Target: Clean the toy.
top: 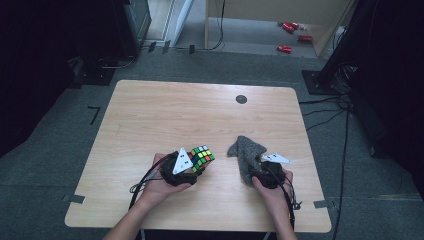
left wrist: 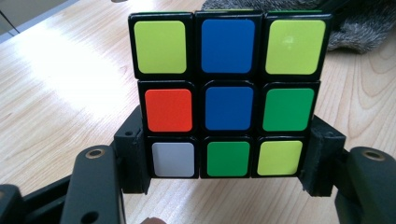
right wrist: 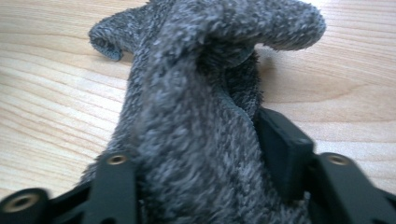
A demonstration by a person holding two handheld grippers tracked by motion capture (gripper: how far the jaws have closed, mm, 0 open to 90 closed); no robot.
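Note:
A scrambled puzzle cube [top: 201,157] [left wrist: 227,94] sits between the jaws of my left gripper [top: 192,167] [left wrist: 227,161], which is shut on its lower row, just above the wooden table [top: 165,115]. The face toward the camera shows yellow, blue, green, red and white stickers. To the right, my right gripper [top: 260,167] [right wrist: 205,154] is shut on a bunched grey fuzzy cloth [top: 246,152] [right wrist: 196,93]. The cloth's far end rests on the table and curls over itself.
A small black round disc [top: 241,99] sits near the table's far edge. Cables trail from both grippers over the near edge. Red items [top: 290,30] lie on the floor beyond the table. Dark equipment stands at both sides.

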